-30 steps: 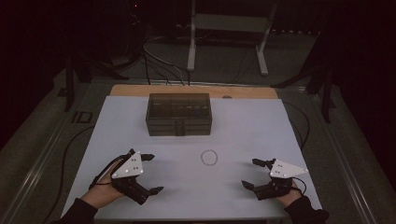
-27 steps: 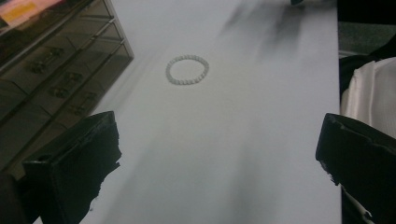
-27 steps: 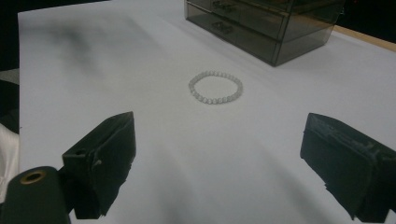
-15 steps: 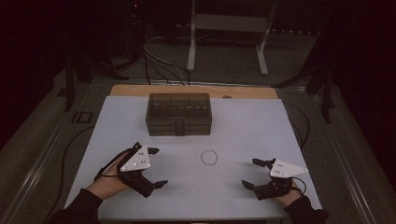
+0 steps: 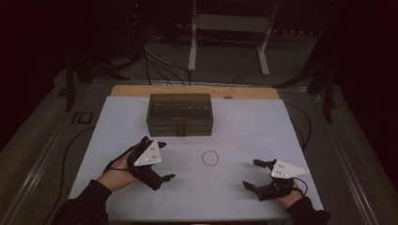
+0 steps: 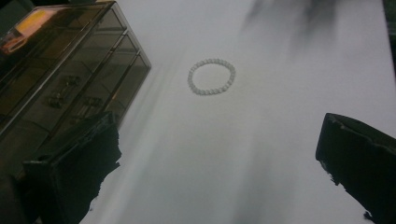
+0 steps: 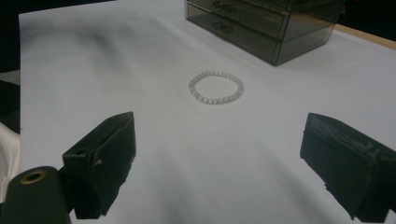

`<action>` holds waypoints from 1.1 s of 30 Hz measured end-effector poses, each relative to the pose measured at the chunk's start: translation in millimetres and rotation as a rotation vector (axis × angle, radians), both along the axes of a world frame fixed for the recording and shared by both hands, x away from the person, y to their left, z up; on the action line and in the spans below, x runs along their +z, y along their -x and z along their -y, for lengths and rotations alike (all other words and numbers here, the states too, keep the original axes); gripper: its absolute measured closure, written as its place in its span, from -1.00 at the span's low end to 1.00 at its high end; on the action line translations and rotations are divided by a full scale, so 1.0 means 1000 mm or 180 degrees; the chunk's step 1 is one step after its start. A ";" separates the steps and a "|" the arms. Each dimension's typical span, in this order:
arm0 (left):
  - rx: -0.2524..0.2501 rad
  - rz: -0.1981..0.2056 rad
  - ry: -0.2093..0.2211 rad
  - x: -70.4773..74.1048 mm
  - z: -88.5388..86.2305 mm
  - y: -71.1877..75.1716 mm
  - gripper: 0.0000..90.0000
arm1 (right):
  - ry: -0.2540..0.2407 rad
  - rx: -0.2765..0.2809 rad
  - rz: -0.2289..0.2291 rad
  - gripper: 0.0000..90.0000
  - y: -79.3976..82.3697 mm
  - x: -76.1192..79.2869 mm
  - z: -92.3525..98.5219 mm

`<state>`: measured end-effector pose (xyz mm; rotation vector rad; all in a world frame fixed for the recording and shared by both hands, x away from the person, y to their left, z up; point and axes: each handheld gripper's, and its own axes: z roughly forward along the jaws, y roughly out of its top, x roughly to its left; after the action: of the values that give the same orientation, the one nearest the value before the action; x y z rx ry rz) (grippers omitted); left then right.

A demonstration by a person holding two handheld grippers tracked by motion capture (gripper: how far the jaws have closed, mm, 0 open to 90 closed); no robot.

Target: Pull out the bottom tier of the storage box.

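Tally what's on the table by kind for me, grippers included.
Bead bracelet: 1
Smoky drawer box: 1
Grippers: 2, left gripper and right gripper, both open and holding nothing
Total: 4

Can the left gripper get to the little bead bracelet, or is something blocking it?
Probably yes. The left gripper has its jaws open, and the bracelet lies flat on bare white table ahead of it. The drawer box stands off to the side, not between them.

No readable text, labels, brands or numbers on any surface
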<state>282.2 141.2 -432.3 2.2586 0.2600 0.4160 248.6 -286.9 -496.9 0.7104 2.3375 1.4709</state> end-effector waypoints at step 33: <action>0.0074 0.0373 -0.0622 -0.039 0.042 -0.037 -1.00 | -0.0016 0.0017 -0.0009 -0.76 0.000 0.000 0.000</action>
<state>319.4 99.1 -471.8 2.4125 0.1922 0.6071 249.0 -287.2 -496.8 0.7086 2.3403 1.4795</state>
